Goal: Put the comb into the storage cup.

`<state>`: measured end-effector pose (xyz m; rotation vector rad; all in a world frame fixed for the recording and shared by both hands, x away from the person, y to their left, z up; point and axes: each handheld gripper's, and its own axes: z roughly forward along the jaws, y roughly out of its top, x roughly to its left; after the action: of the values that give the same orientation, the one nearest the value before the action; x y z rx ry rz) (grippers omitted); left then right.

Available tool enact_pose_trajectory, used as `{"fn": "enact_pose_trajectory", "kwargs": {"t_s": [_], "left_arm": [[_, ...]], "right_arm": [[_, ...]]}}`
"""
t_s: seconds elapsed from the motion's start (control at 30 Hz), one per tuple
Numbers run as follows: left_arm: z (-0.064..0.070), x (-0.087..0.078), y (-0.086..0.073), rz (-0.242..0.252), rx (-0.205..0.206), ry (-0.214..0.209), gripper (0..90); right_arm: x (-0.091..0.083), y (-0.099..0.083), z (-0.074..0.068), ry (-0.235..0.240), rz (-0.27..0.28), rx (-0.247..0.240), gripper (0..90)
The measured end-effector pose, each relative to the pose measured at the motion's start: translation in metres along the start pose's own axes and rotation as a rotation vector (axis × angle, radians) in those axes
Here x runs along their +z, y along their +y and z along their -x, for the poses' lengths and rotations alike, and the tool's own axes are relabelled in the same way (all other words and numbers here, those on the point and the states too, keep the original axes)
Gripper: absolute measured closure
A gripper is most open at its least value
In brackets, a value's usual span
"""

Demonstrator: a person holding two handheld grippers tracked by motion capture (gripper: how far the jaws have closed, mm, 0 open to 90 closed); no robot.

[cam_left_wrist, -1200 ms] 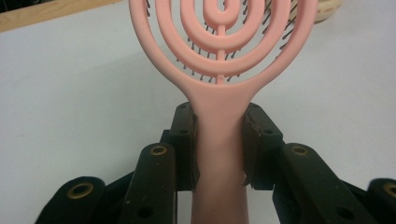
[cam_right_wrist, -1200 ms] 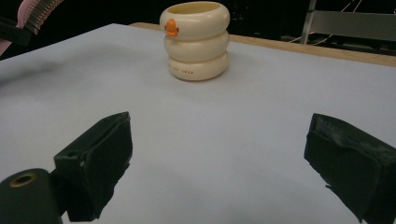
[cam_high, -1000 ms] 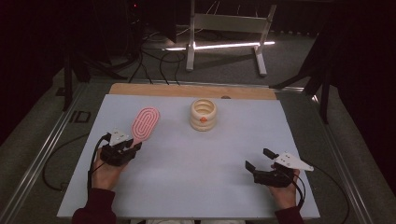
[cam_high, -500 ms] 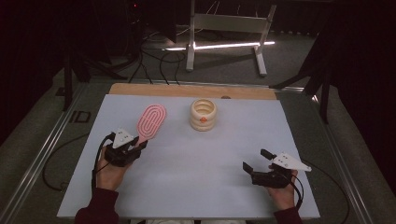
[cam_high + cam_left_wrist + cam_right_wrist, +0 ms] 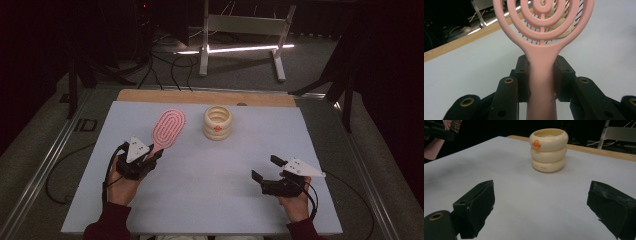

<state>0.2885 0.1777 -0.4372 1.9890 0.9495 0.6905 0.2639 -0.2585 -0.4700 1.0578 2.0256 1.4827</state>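
Clamped on the handle of a pink hairbrush, the left gripper carries it with its long axis pointing far and slightly right, head up off the white table. A cream ringed holder stands right of the head (near, not touching). Right gripper waits near-right, jaws wide and empty.
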Motion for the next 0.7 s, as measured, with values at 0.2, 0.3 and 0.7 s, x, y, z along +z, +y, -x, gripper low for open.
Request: {"fn": "enact_pose_trajectory", "kwargs": {"t_s": [0.2, 0.3, 0.7], "left_arm": [[0.006, 0.001, 0.003, 0.006, 0.013, -0.007, 70.1], [0.008, 0.002, 0.004, 0.003, 0.022, -0.016, 70.1], [0.017, 0.004, 0.006, 0.012, 0.038, -0.037, 70.1]], "right_arm": [[0.012, 0.01, -0.007, 0.033, -0.02, 0.007, 7.6], [0.018, 0.016, -0.012, 0.053, -0.034, 0.006, 7.6], [0.038, 0.036, -0.03, 0.087, -0.069, -0.023, 7.6]]}}
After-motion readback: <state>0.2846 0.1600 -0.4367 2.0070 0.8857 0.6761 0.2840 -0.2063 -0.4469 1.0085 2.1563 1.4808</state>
